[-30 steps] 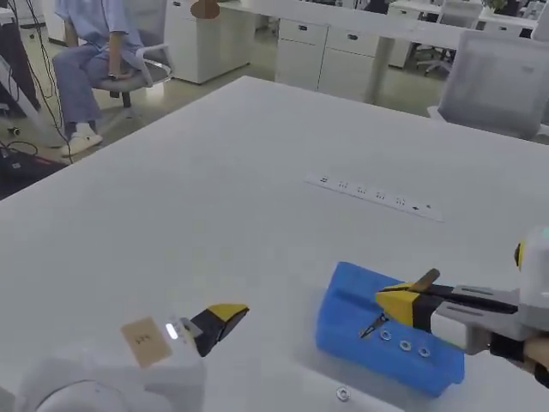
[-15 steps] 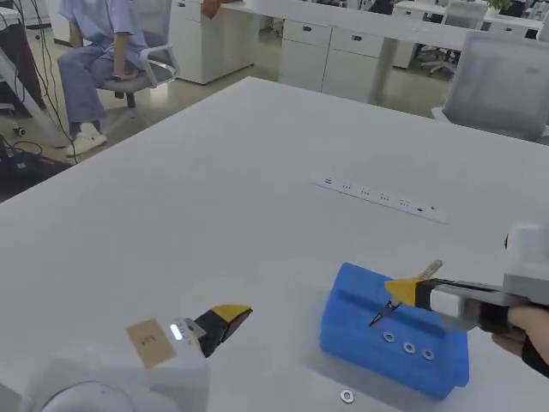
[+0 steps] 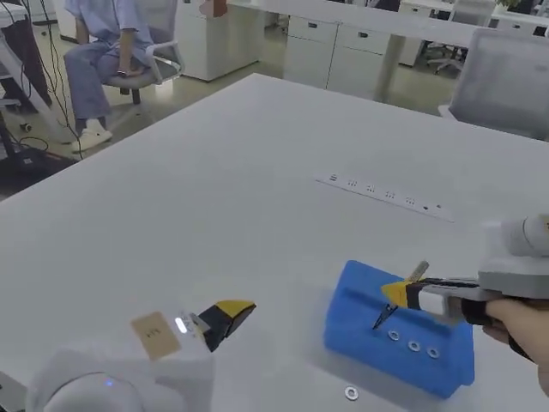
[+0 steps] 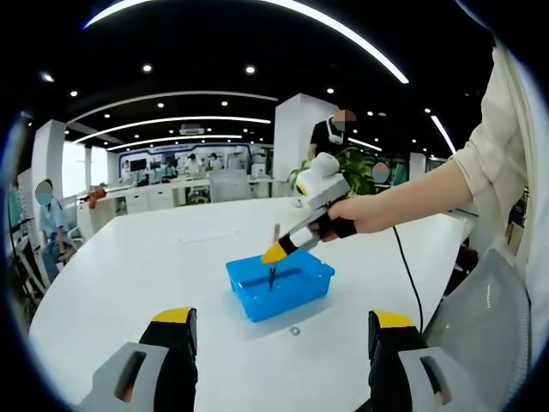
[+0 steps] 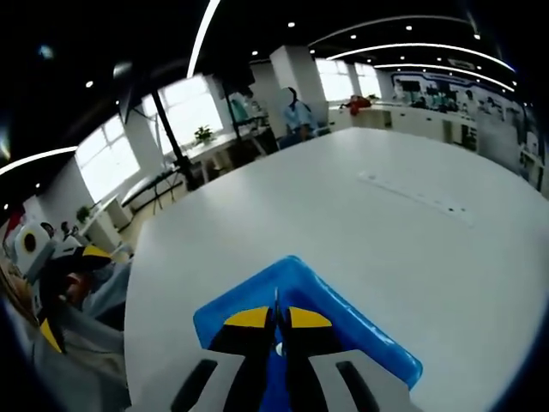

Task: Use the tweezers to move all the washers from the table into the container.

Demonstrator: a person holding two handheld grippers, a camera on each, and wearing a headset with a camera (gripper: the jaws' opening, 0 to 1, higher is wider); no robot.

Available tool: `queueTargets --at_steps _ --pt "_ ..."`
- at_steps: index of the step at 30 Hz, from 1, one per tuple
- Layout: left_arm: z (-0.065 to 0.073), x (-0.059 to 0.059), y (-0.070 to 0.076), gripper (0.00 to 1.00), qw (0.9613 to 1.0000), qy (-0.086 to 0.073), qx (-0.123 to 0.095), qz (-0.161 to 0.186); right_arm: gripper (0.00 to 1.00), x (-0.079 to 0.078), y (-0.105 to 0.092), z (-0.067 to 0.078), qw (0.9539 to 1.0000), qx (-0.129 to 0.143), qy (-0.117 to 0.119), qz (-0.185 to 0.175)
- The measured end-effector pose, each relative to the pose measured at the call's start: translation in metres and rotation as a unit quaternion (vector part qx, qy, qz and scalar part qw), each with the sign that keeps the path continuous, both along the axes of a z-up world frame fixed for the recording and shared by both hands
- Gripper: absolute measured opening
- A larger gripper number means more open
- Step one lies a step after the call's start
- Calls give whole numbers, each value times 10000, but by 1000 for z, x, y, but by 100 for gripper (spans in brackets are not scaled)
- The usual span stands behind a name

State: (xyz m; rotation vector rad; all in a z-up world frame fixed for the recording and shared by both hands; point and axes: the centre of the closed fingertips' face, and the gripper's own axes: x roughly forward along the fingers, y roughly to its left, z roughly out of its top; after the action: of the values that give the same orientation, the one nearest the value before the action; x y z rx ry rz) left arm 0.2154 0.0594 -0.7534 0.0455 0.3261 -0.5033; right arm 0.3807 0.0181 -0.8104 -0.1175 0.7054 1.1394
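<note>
Right claw [image 3: 396, 292] is clamping narrow on the thin metal tweezers [image 3: 382, 318], and the jaws are sitting close together around the tool in the right gripper view. The tweezer tips are pointing down into the blue rectangular plastic container [image 3: 353, 296]. I cannot tell whether anything is being pinched at the tips.

Three small silver ring washers [image 3: 413, 346] are lying in a row on the container floor, just beside the tips. One lone silver washer [image 3: 351, 393] is waiting on the white bench [image 3: 214, 189], just outside the container's near wall.

Left claw [image 3: 230, 313] is hanging wide open and empty over the bench, well apart from the container.

Judging from this, the drop is finishing and the last washer is coming next. Lifting the tips clear of the wall before swinging toward the bench would avoid nudging the container. That washer is thin and flat, so bringing the tips in low and catching its rim or hole is likely working better than pressing from above, which could flick it away.
</note>
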Motion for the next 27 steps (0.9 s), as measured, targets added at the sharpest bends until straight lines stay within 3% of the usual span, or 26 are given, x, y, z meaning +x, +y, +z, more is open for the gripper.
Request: queueTargets --at_steps 17,27 --pt "-2 0 2 82 10000 27 35 14 3 -3 3 -3 9989 -185 -262 333" --pt "-2 0 1 82 10000 23 36 6 3 -13 -5 17 9987 67 -424 274"
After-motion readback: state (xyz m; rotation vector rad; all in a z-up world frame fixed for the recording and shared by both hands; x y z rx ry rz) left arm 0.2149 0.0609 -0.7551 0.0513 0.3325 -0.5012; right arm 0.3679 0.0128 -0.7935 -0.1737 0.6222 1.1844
